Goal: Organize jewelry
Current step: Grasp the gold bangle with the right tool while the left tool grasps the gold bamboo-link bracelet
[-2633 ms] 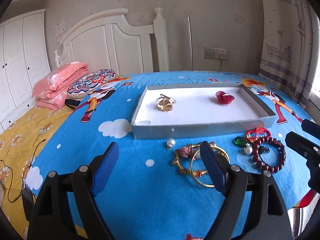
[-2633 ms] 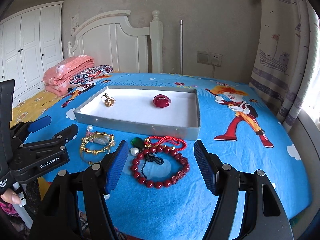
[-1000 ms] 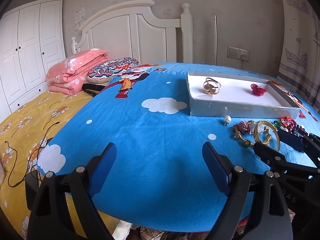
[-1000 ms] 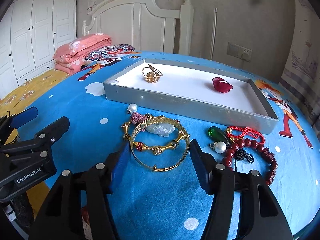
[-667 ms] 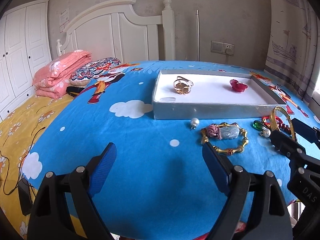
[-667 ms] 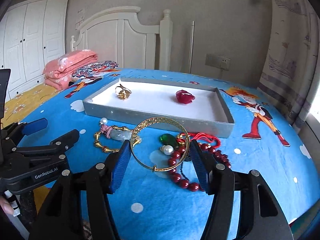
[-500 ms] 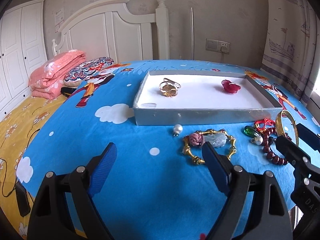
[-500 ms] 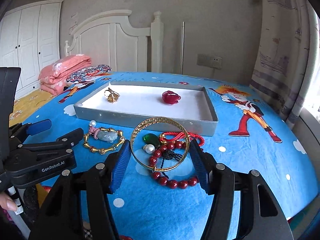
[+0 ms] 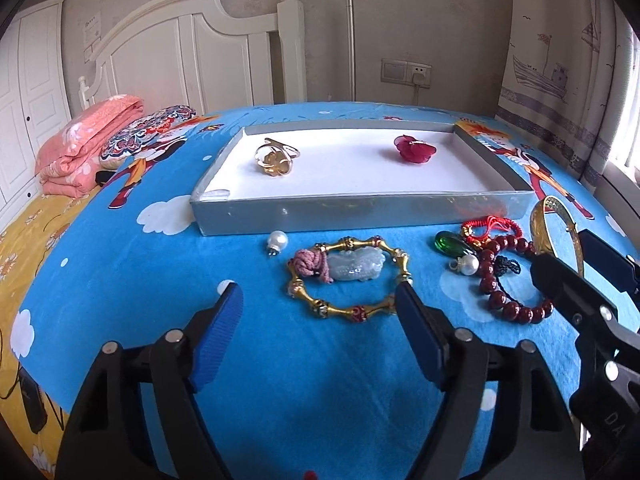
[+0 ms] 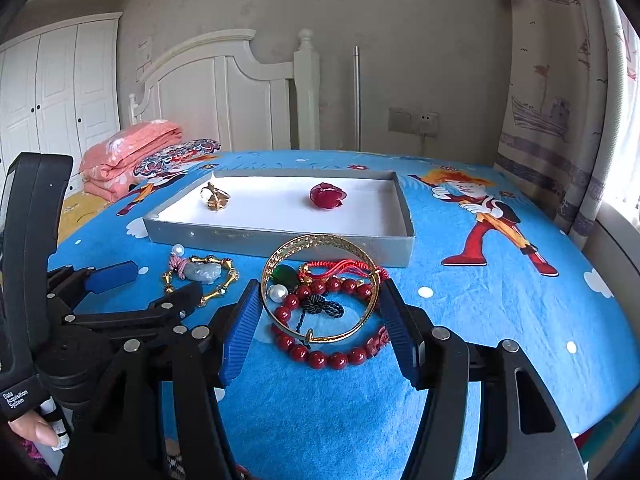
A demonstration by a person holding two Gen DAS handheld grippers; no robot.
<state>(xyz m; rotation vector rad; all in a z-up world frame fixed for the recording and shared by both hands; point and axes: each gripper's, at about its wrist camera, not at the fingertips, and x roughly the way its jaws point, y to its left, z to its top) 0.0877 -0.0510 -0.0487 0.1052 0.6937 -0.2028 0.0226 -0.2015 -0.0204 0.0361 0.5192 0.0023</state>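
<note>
My right gripper (image 10: pixel 320 320) is shut on a gold bangle (image 10: pixel 316 244) and holds it upright above the red bead bracelet (image 10: pixel 320 358) and green pendant (image 10: pixel 285 274). The bangle also shows in the left wrist view (image 9: pixel 556 224) at the right edge. My left gripper (image 9: pixel 318 322) is open and empty, just in front of a gold bamboo bracelet (image 9: pixel 352 312) with a jade charm (image 9: pixel 354 266). A grey tray (image 9: pixel 360 214) behind holds a gold ring (image 9: pixel 276 158) and a red flower (image 9: pixel 414 149). A loose pearl (image 9: pixel 277 240) lies near the tray.
Everything lies on a blue cartoon bedsheet (image 9: pixel 160 280). Folded pink blankets (image 9: pixel 84 136) and a patterned pillow (image 9: pixel 148 136) lie at the far left by the white headboard (image 9: pixel 192 60). A curtain (image 10: pixel 568 100) hangs at the right.
My right gripper closed on the gold bangle, lifted it off the sheet and carried it right, over the red beads. The left gripper swung from the empty sheet to the bamboo bracelet.
</note>
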